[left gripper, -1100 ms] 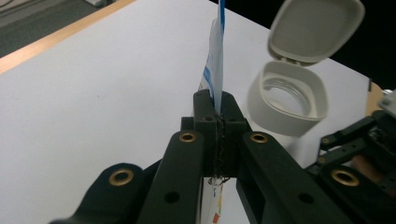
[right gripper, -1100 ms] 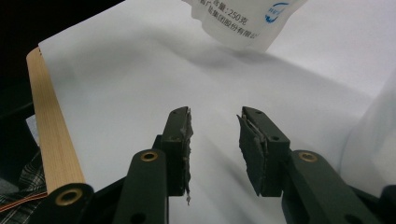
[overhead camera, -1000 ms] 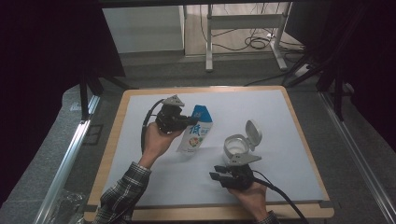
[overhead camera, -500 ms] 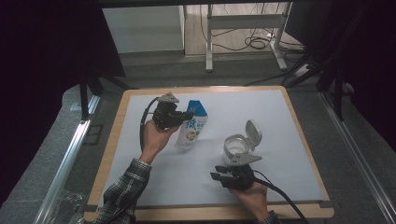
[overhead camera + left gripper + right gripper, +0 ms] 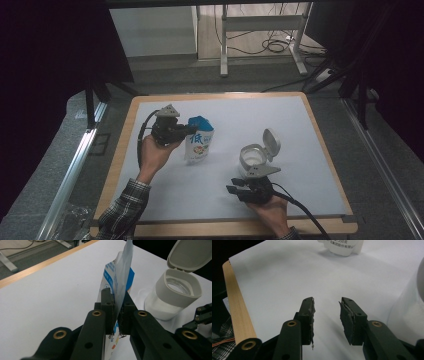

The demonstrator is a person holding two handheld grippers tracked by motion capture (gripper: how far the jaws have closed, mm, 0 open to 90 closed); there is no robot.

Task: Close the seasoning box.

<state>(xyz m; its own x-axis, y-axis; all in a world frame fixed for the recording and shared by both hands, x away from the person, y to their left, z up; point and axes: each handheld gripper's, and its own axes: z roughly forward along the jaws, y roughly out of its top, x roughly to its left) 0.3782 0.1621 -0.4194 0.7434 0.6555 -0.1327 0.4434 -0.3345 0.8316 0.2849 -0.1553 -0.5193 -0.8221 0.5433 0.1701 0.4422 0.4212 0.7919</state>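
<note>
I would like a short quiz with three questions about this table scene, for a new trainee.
1. True or false: the lid of the white jar is shut.
2. What does the left hand-held gripper clamp?
A. the blue and white pouch
B. the jar
C. a cable
3. Fill in: the jaws of the right hand-held gripper are ____, with nothing between them.

Key: 1 false, the lid stands flipped up; 2 A, at the pouch's upper edge; 3 open.

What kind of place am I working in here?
Probably a lab or workshop recording station: a white-topped table boxed in by black curtains, with a metal stand and loose cables on the floor behind.
</note>
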